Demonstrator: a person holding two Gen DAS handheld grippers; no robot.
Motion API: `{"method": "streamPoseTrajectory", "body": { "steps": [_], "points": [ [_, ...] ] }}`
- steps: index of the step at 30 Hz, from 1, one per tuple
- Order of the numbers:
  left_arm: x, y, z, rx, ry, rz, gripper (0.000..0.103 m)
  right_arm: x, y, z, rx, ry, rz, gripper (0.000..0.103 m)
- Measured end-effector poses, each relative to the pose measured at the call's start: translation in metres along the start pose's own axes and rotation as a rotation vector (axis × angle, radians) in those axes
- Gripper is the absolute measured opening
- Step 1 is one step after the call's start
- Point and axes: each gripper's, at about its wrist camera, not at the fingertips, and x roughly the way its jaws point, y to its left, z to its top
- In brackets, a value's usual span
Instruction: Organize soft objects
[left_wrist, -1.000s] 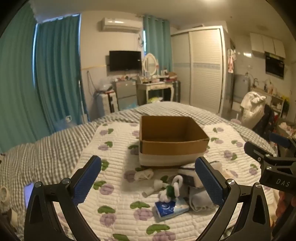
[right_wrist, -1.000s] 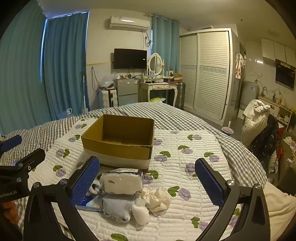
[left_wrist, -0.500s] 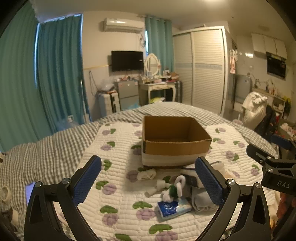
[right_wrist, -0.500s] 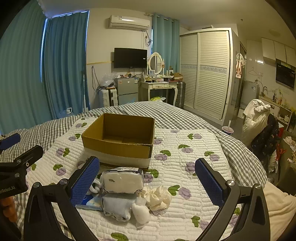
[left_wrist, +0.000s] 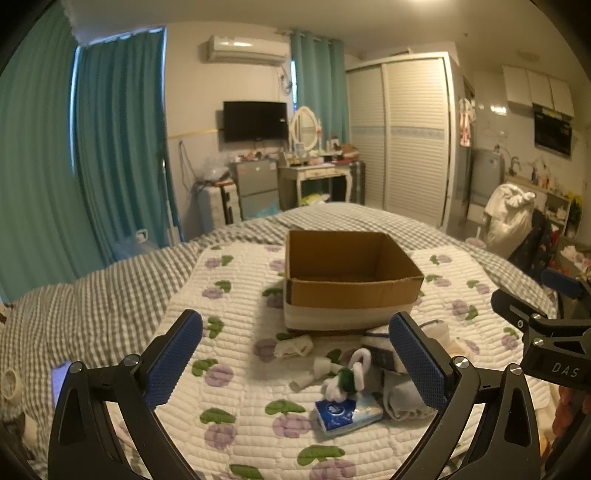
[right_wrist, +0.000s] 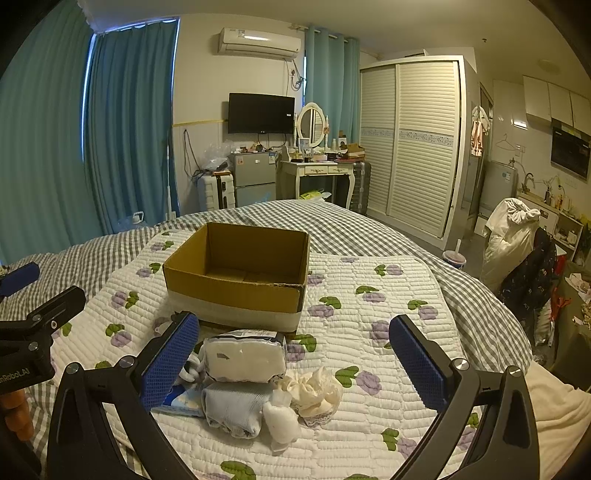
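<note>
Progress: nothing is packed yet, as far as I can see; the cardboard box (right_wrist: 236, 280) sits open on the quilt (right_wrist: 369, 314) and its floor looks bare in both wrist views.
Left to do: I judge that every soft item still has to go into that box, so the task is at its very start.
Pile: the soft things lie in a cluster on the quilt just near of the box, between it and me.
Pile, right view: a white wrapped pack (right_wrist: 243, 356) rests on a grey-blue folded cloth (right_wrist: 236, 406), with a cream ruffled piece (right_wrist: 317, 387) touching them on the right and a small white bundle (right_wrist: 282, 424) at the near edge.
Pile, left view: a blue tissue packet (left_wrist: 347, 411) lies nearest, a green-and-white plush (left_wrist: 347, 376) just beyond it, and a white sock (left_wrist: 293, 347) further left, close to the box's near wall.
My left gripper (left_wrist: 295, 363): jaws spread wide, holding nothing, raised over the quilt and aimed at the pile and box.
My right gripper (right_wrist: 295, 363): also wide apart and empty, with the pack and cloth framed between its fingers but not touched.
Edges: the box's near wall stands right behind the pile, and I'd expect to have to lift each item over that rim.
Open room: bare quilt spreads to the left and right of the pile, so I judge either tool can come down from its own side; the two grippers are near each other, which could crowd a shared reach.
</note>
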Motion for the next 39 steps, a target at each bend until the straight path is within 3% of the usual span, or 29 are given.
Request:
{"method": "streamPoseTrajectory", "body": {
  "steps": [39],
  "points": [
    [0.0001, -0.0019, 0.0009, 0.008, -0.005, 0.003, 0.103, 0.0039, 0.004, -0.0057, -0.02, 0.01, 0.0, 0.103]
  ]
}}
